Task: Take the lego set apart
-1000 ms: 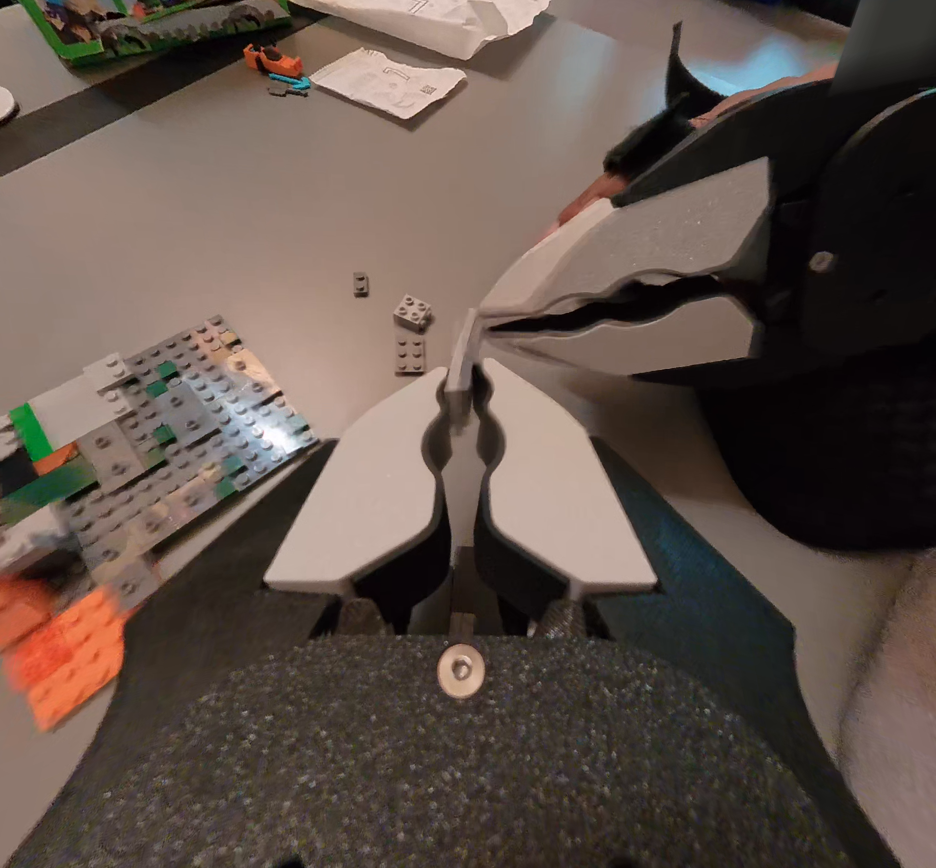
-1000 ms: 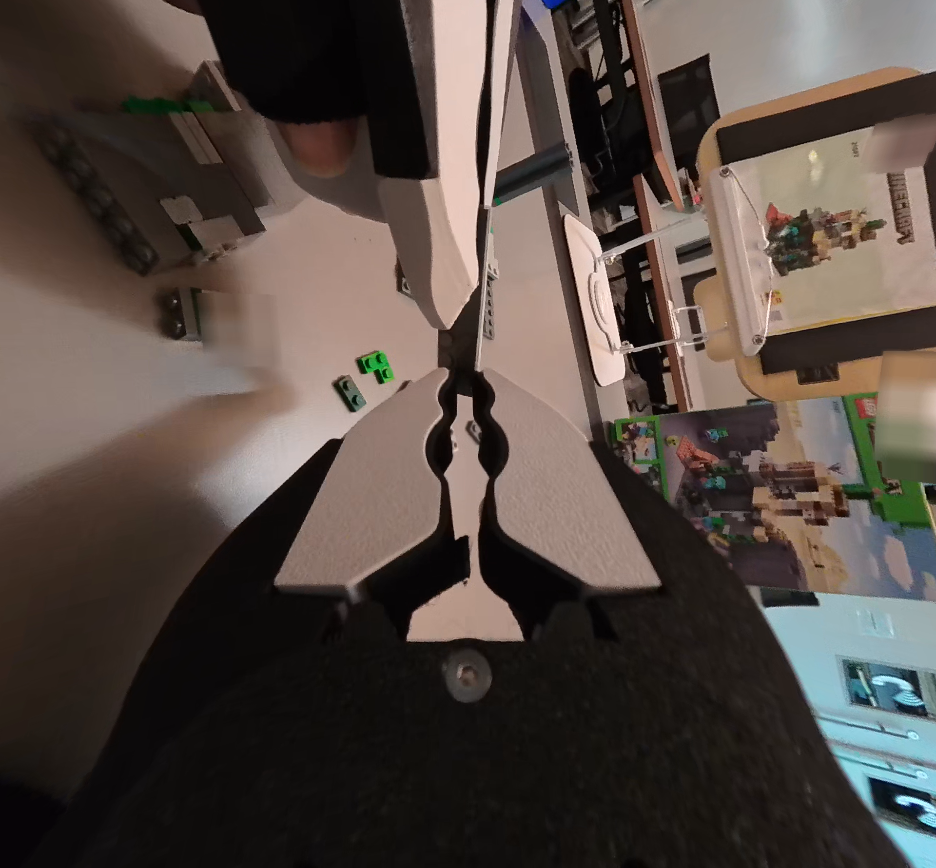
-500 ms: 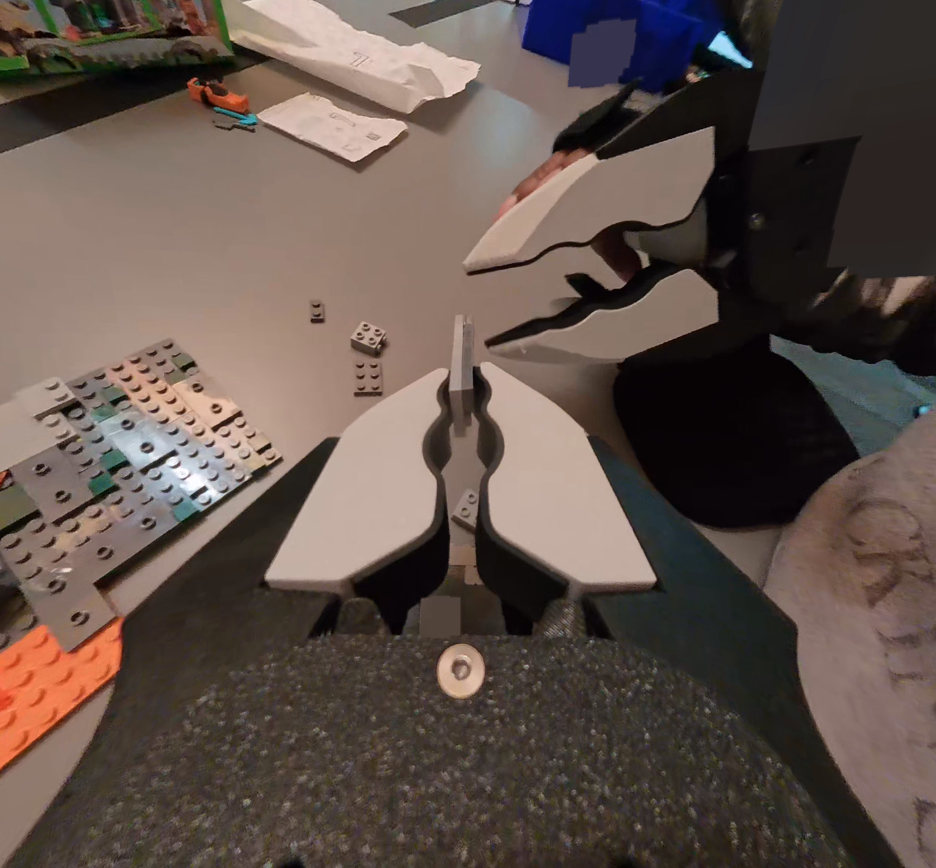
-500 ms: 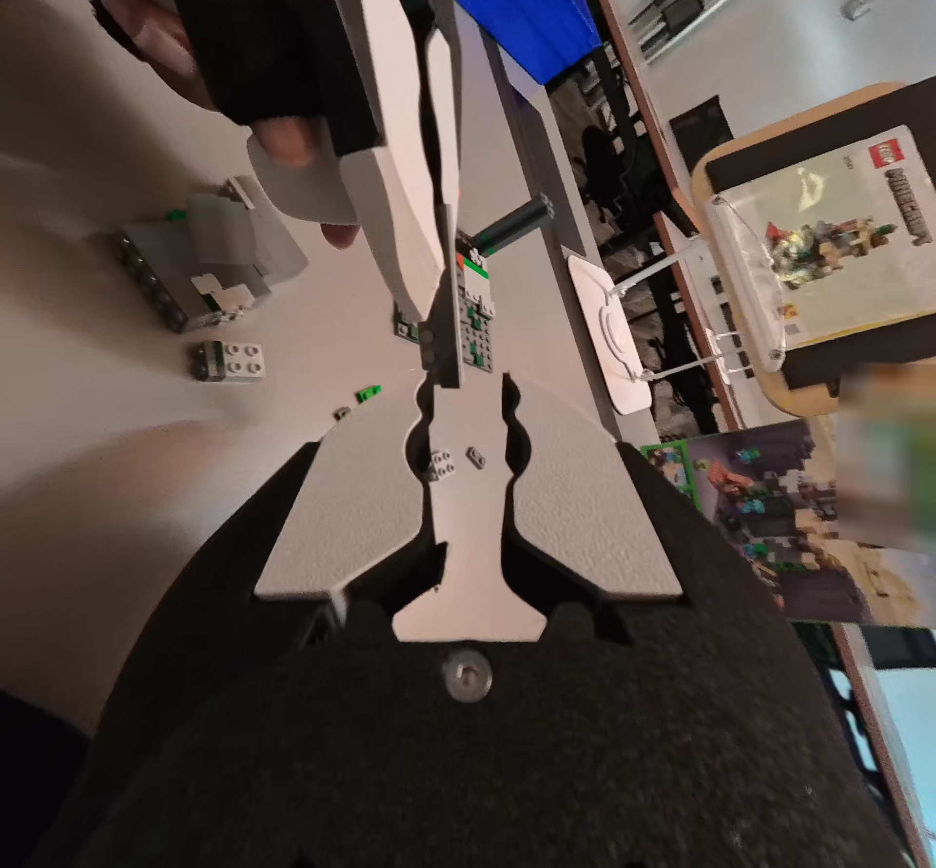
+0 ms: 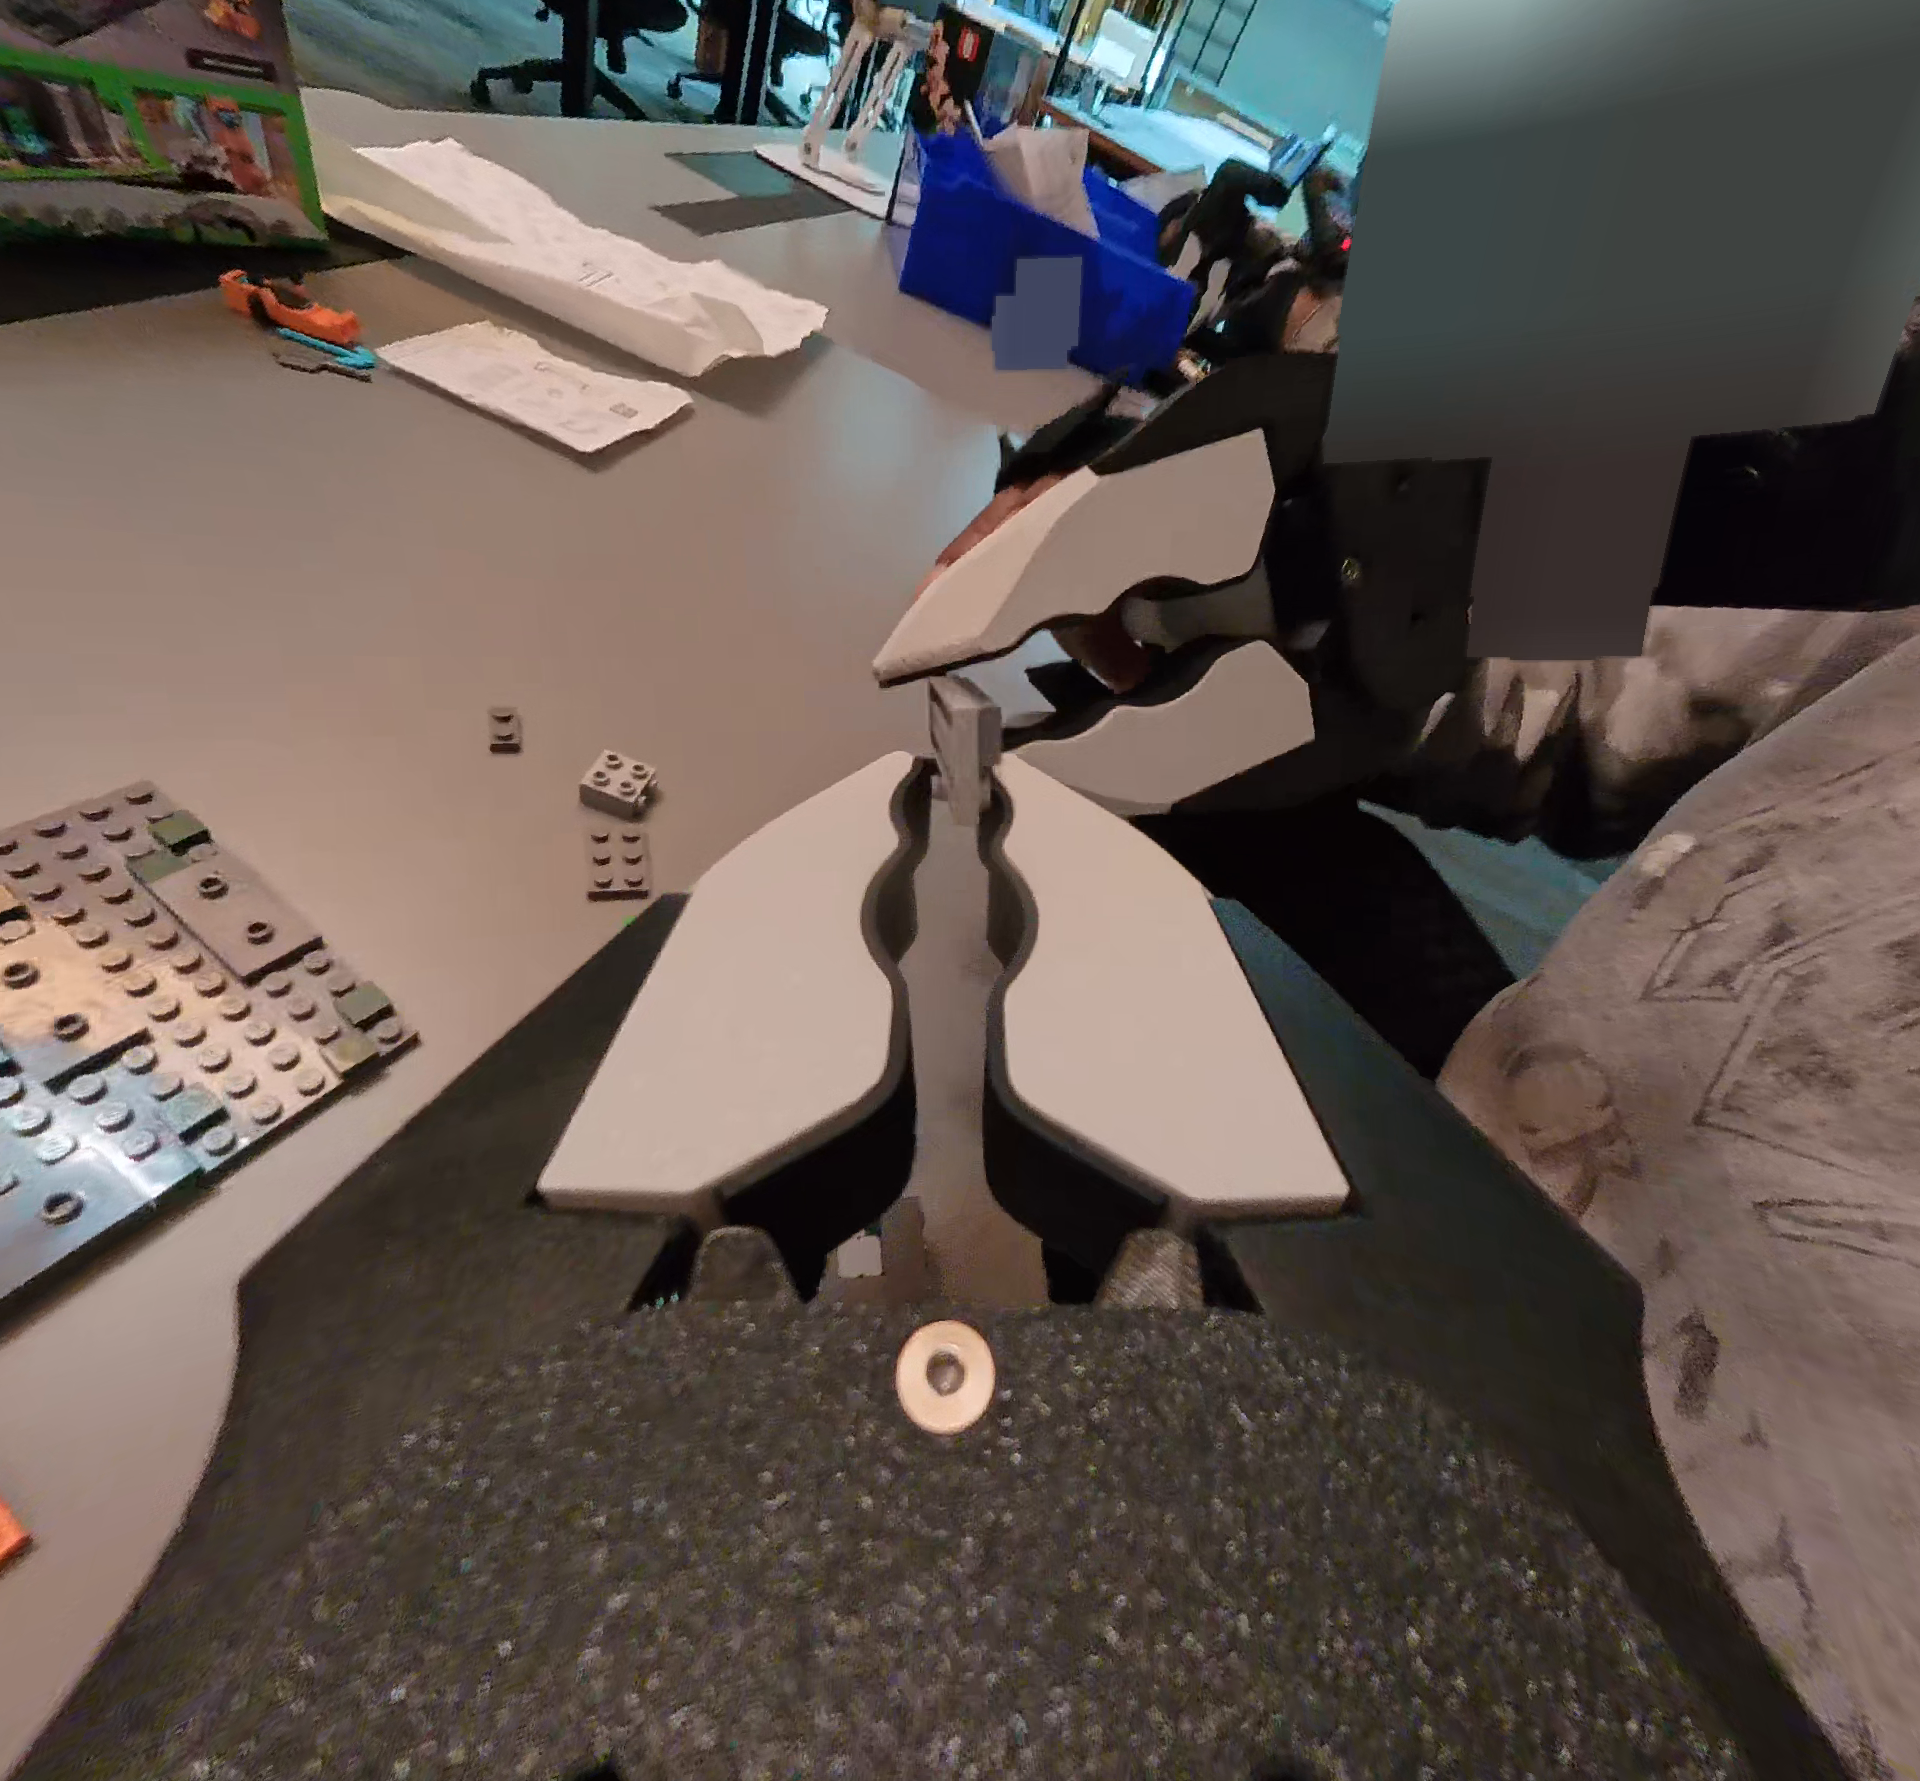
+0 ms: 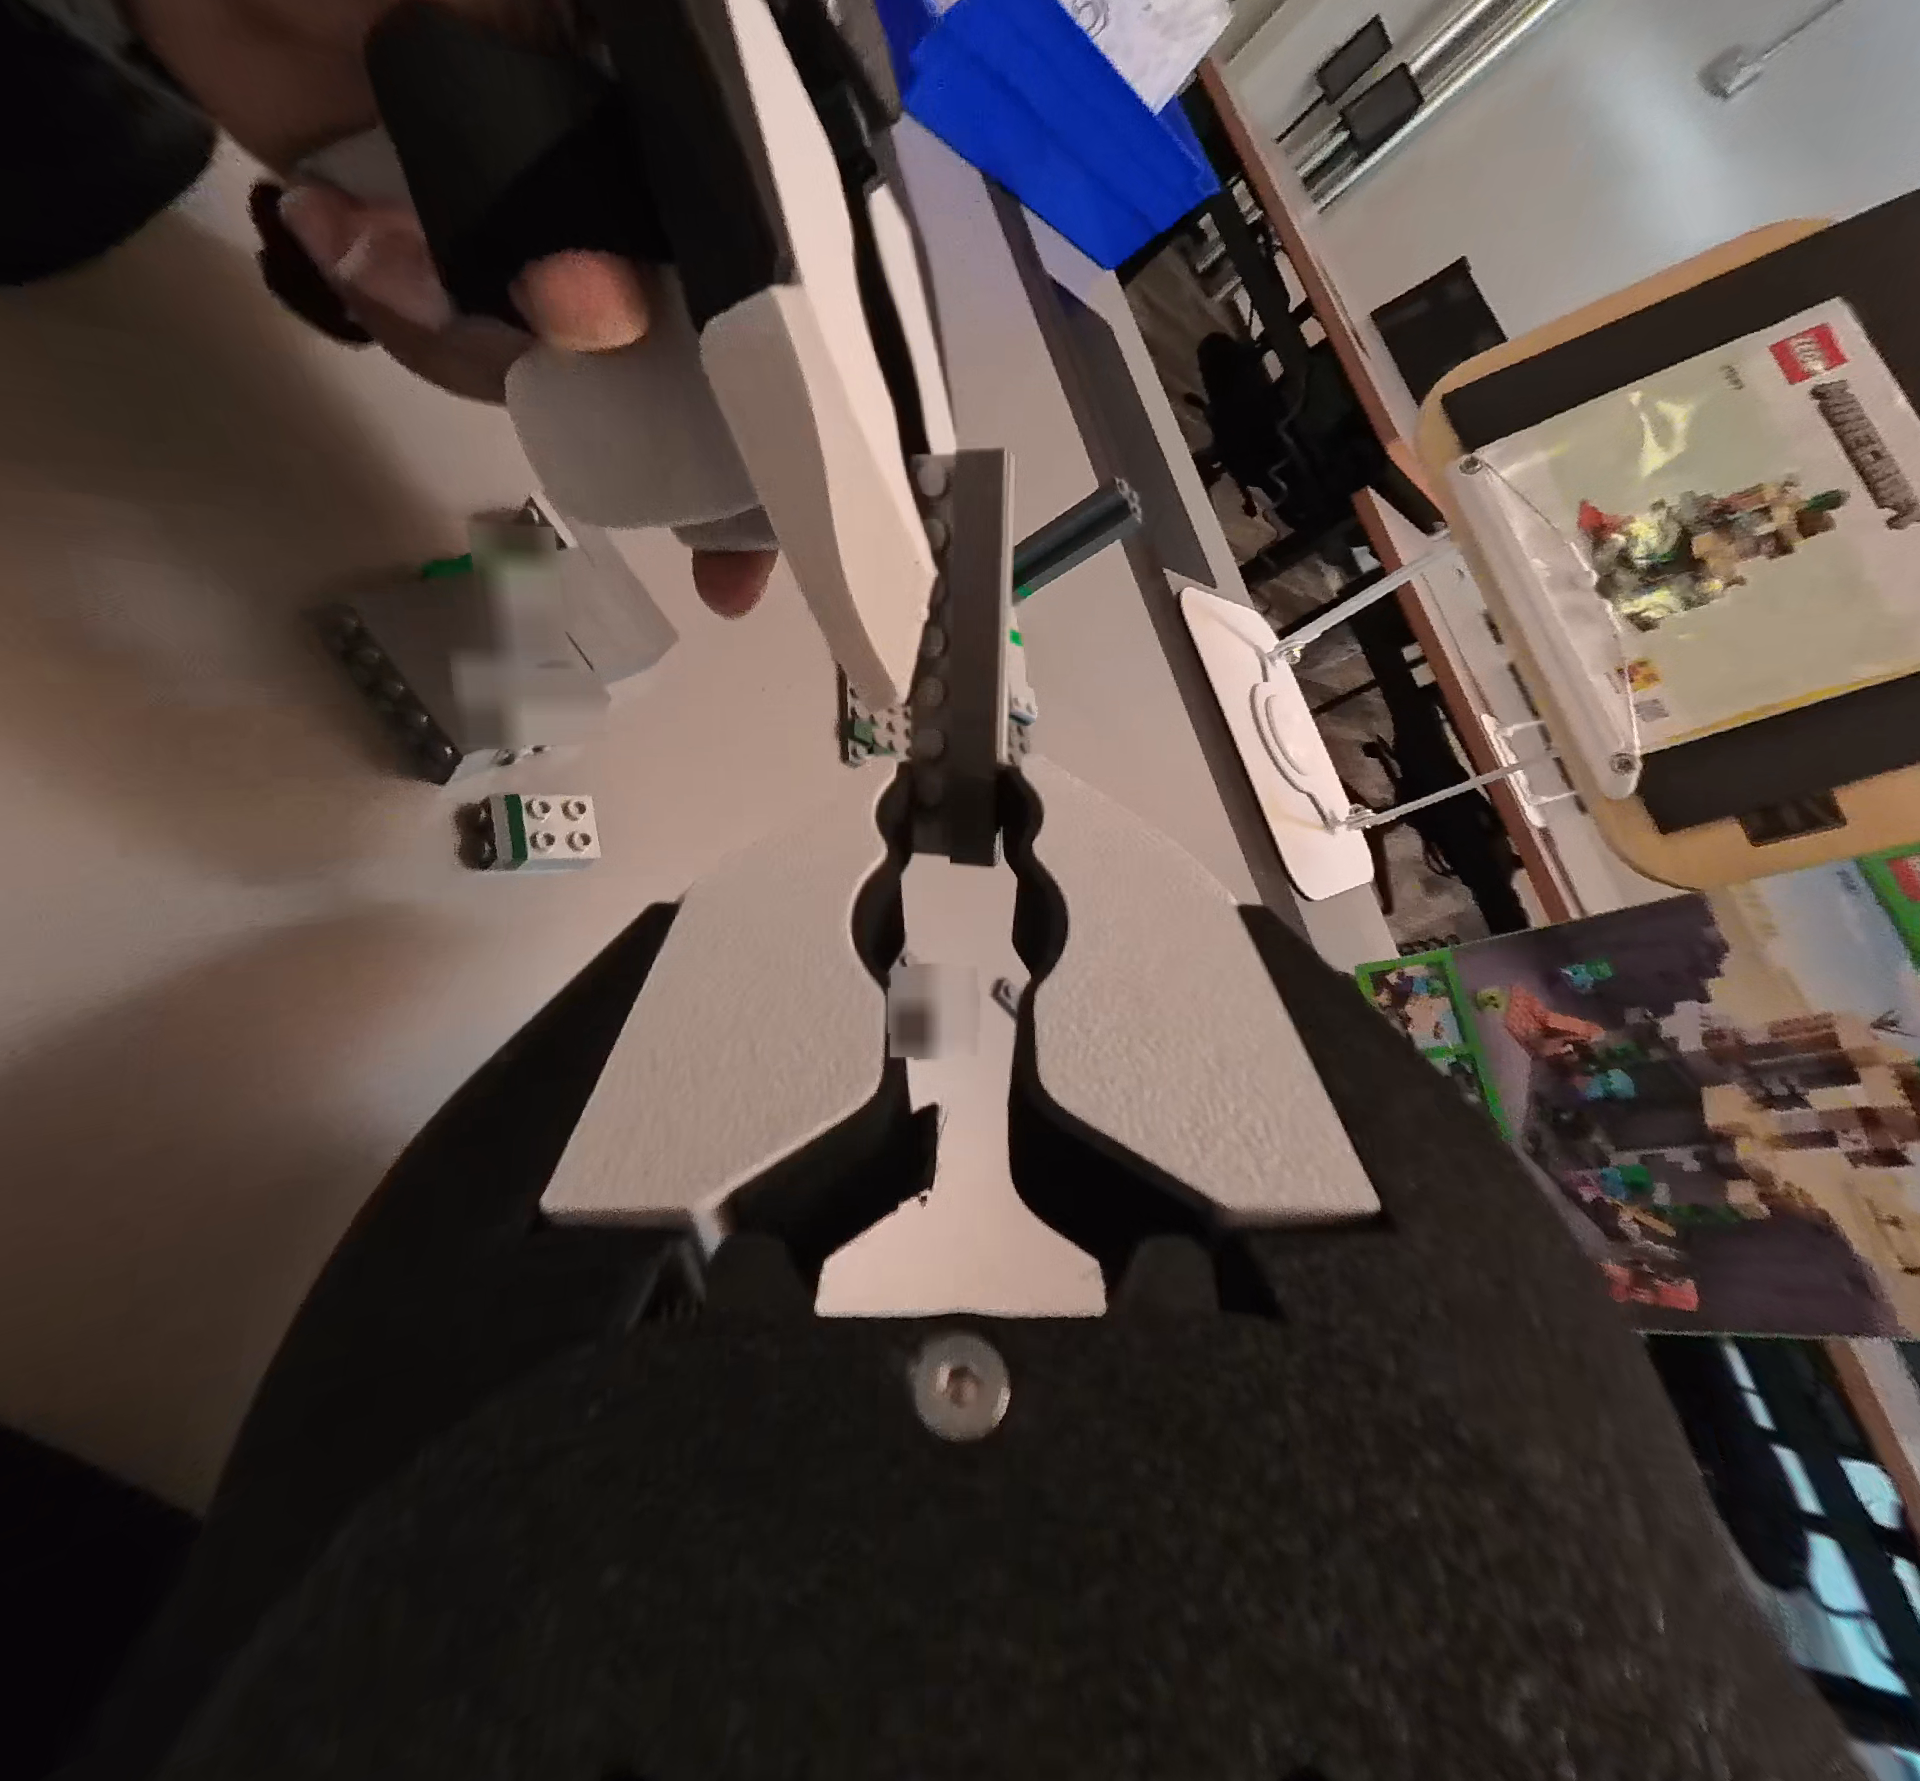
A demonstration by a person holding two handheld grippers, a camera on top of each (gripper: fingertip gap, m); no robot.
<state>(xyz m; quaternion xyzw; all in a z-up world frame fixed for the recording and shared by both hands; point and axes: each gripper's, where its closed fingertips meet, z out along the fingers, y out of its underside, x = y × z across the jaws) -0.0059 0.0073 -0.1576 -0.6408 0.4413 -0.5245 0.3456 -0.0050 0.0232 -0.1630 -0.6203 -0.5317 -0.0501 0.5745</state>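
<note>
A small dark grey lego plate (image 5: 962,744) is held in the air between both grippers. My left gripper (image 5: 958,777) is shut on its near end. My right gripper (image 5: 956,701) comes in from the right, its two fingers closed on the plate's far end. In the right wrist view the plate (image 6: 961,692) stands edge-on with a row of studs, pinched between my right gripper (image 6: 958,781) fingertips, and the left gripper (image 6: 894,661) holds it from above. The studded grey baseplate assembly (image 5: 156,1004) lies on the table to the left.
Loose grey bricks (image 5: 618,781) lie beside the baseplate. An orange separator tool (image 5: 291,303), paper bags (image 5: 582,277), a leaflet (image 5: 530,386), the set box (image 5: 135,69) and a blue bin (image 5: 1039,266) sit farther back. A lego wall chunk (image 6: 416,692) and a white-green brick (image 6: 530,832) lie left. Left and right tips are no more than a few centimetres apart. The studded grey baseplate assembly (image 5: 156,1004) is about equally far from each gripper, around 15 cm.
One second ago both grippers pinched the plate. Half a second ago the right gripper was open and apart. Now it has closed on the plate again, which has turned in the left gripper.
</note>
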